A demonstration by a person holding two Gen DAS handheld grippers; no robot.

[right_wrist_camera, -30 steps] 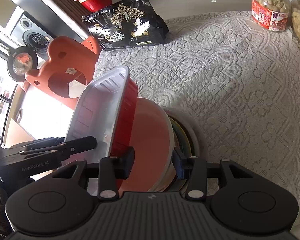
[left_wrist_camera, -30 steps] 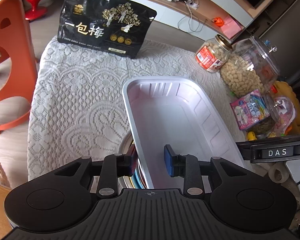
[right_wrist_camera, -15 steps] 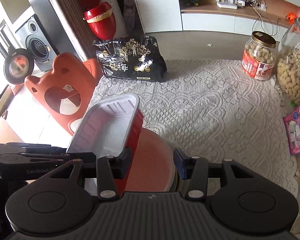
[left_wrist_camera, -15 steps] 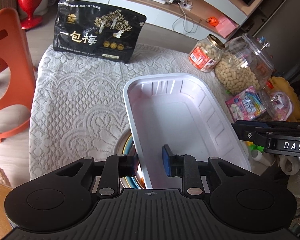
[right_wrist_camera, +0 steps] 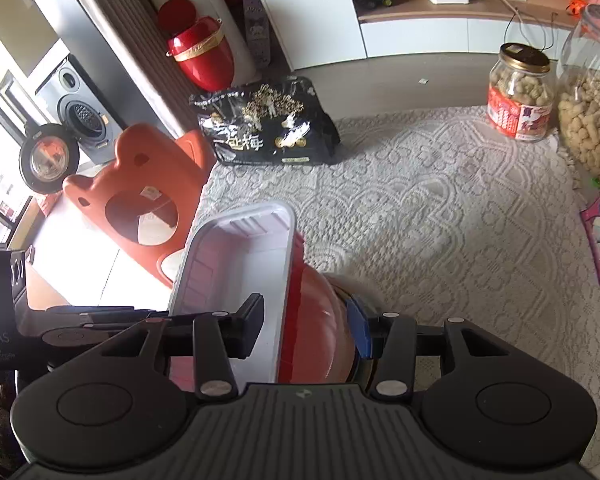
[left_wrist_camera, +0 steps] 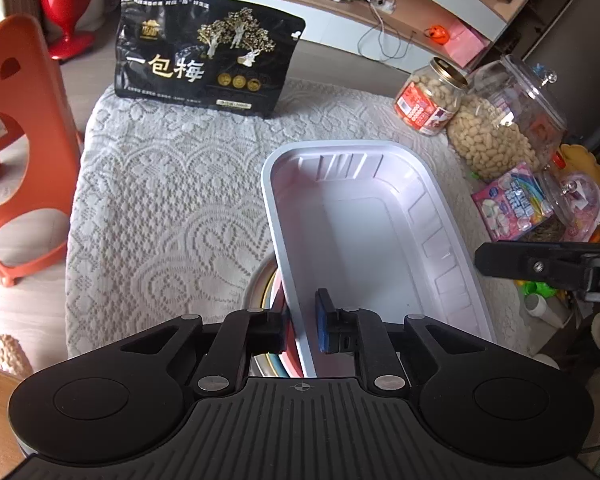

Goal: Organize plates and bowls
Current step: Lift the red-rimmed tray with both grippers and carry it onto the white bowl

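My left gripper (left_wrist_camera: pixel 302 326) is shut on the near left wall of a rectangular tray (left_wrist_camera: pixel 364 236), white inside and red outside, also seen in the right wrist view (right_wrist_camera: pixel 236 276). The tray hangs over a stack of plates and bowls (left_wrist_camera: pixel 270 296) on the lace tablecloth (left_wrist_camera: pixel 172 200). My right gripper (right_wrist_camera: pixel 306 326) is open, straddling the tray's right wall, with one finger inside the tray and the other outside above a red-orange bowl (right_wrist_camera: pixel 324 336).
A black snack bag (left_wrist_camera: pixel 208 56) stands at the table's back. Two peanut jars (left_wrist_camera: pixel 428 100) (left_wrist_camera: pixel 504 124) and a pink candy packet (left_wrist_camera: pixel 516 200) line the right side. An orange stool (left_wrist_camera: pixel 16 152) stands left of the table.
Both grippers and the tray have risen. The right gripper moved left, so its left finger is now inside the tray. The left grip is unchanged.
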